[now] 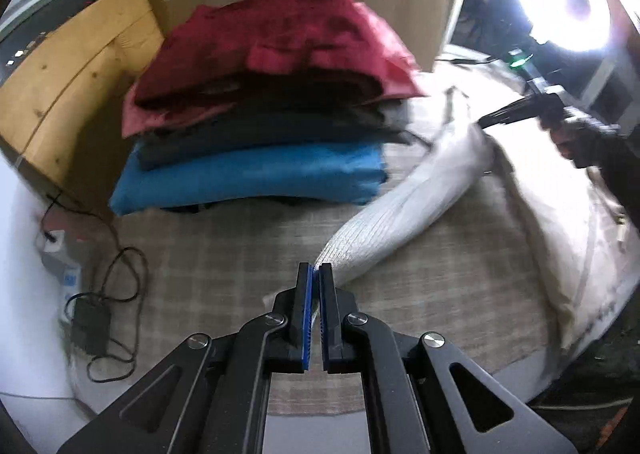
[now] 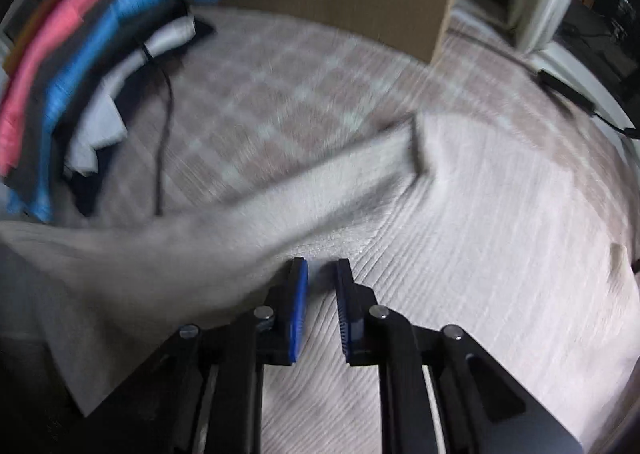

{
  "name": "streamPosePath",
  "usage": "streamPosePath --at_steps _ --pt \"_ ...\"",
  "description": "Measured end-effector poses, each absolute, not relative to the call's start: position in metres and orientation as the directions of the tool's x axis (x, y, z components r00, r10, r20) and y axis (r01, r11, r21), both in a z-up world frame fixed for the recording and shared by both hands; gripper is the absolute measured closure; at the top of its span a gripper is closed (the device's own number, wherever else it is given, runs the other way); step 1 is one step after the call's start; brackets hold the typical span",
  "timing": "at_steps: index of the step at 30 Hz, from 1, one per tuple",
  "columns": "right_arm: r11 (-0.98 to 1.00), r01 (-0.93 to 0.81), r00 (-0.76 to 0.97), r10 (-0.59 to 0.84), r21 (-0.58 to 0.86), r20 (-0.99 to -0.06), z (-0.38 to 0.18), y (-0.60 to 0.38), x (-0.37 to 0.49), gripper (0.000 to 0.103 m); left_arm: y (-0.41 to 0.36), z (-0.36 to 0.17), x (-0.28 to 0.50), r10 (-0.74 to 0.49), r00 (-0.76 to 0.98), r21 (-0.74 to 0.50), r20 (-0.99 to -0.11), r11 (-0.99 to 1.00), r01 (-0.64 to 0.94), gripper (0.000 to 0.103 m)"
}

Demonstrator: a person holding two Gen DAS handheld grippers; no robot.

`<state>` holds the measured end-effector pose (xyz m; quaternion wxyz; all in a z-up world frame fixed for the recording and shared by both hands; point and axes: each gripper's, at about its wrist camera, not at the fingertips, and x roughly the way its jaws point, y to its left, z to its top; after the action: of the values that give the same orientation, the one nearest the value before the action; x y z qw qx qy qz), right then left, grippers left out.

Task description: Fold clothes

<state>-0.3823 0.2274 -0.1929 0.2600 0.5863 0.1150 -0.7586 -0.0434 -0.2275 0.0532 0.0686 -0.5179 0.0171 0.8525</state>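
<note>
My left gripper (image 1: 315, 271) fingers clench the pale ribbed garment (image 1: 404, 210): light, limp; right gripper (image 2: 322, 268) fingers slightly parted, grasping nothing visible.

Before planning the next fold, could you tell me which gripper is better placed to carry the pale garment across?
Left, I'd say: the left gripper is already shut on the pale garment, while the right gripper hangs over it with a gap between its pads.
</note>
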Motion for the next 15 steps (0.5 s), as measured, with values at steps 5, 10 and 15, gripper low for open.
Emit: streamPosePath --at_steps 5,10,15 --pt "-0.878 0.449 -0.161 -0.261 0.165 -0.952 -0.167 0.224 -0.388 0.086 -0.195 0.029 -0.024 0.192 -0.368 -0.104 -0.910 -0.964 -0.246 0.100" --pt "-0.868 0.438 -0.098 -0.304 0.233 -0.948 -0.151 0.183 -0.386 0.062 -0.167 -0.012 -0.006 0.212 -0.254 -0.123 -0.944 -0.937 -0.327 0.100" --pt "-0.929 0.321 0.014 -0.191 0.185 -0.981 -0.186 0.154 -0.405 0.062 -0.176 -0.015 -0.006 0.266 -0.279 -0.173 -0.923 -0.933 -0.315 0.100"
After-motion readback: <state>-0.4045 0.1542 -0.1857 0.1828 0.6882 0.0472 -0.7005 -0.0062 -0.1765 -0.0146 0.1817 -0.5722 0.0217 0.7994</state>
